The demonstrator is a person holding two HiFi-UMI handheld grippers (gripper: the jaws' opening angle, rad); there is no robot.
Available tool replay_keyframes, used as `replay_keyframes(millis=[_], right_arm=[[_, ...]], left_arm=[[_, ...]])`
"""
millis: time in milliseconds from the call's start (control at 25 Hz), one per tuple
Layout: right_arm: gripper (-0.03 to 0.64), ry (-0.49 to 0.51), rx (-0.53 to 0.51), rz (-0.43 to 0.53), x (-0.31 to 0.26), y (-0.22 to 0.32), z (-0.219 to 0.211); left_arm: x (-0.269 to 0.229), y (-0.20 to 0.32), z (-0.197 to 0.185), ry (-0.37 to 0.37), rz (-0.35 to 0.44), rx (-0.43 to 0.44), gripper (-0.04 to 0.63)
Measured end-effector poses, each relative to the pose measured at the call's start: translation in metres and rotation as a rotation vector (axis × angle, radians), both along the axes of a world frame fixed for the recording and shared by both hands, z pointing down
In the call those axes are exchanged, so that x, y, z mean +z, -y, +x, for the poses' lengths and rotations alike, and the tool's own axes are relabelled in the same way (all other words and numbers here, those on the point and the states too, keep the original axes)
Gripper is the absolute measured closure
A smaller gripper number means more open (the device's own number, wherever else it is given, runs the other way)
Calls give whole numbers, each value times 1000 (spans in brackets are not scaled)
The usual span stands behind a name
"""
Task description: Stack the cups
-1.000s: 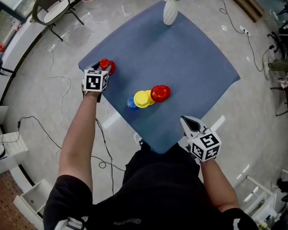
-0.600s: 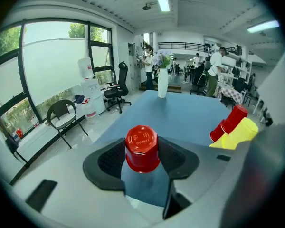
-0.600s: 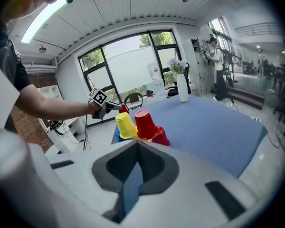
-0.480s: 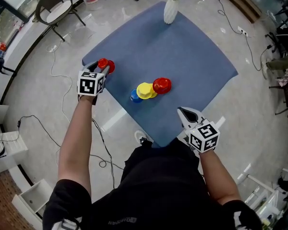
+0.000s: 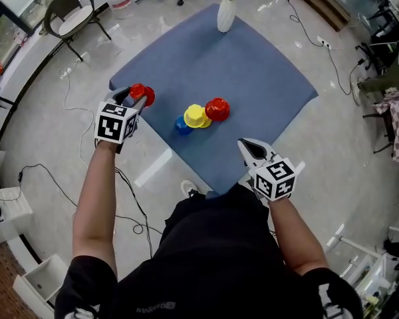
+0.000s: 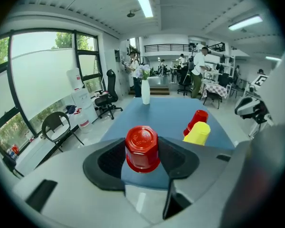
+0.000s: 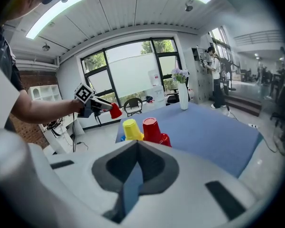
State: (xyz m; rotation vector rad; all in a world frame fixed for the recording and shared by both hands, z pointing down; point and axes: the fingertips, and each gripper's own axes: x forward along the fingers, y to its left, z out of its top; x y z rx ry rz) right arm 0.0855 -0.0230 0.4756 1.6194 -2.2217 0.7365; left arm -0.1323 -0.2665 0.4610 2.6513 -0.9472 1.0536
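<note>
My left gripper [image 5: 135,97] is shut on an upside-down red cup [image 6: 142,148], held above the left corner of the blue table [image 5: 253,78]; the same red cup [image 5: 141,93] shows in the head view. A yellow cup [image 5: 197,115], a second red cup [image 5: 217,108] and a blue cup [image 5: 181,126] stand close together, upside down, near the table's middle. In the right gripper view the yellow cup [image 7: 131,128] and the red one [image 7: 151,127] stand ahead of the jaws. My right gripper [image 5: 247,146] is shut and empty, off the table's near edge.
A white vase [image 5: 226,12] with flowers stands at the table's far corner. A black chair [image 5: 70,18] and loose cables [image 5: 73,92] lie on the floor to the left. People stand far off in the room behind the table.
The left gripper has risen and drawn back toward me with the red cup in it. The right gripper has lifted slightly and stays shut.
</note>
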Motion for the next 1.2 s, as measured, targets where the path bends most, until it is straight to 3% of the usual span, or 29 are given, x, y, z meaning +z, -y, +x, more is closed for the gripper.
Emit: replay_keyframes(millis=[400, 840, 1200], right_arm=[[614, -10, -109, 52, -17, 11, -9], [614, 7, -225, 73, -22, -3, 13], [615, 31, -230, 82, -19, -19, 36]], left_arm=[[-76, -51, 38, 14, 84, 108, 379], [-68, -97, 112, 38, -30, 178, 377], [-54, -107, 151, 88, -81, 202, 377]])
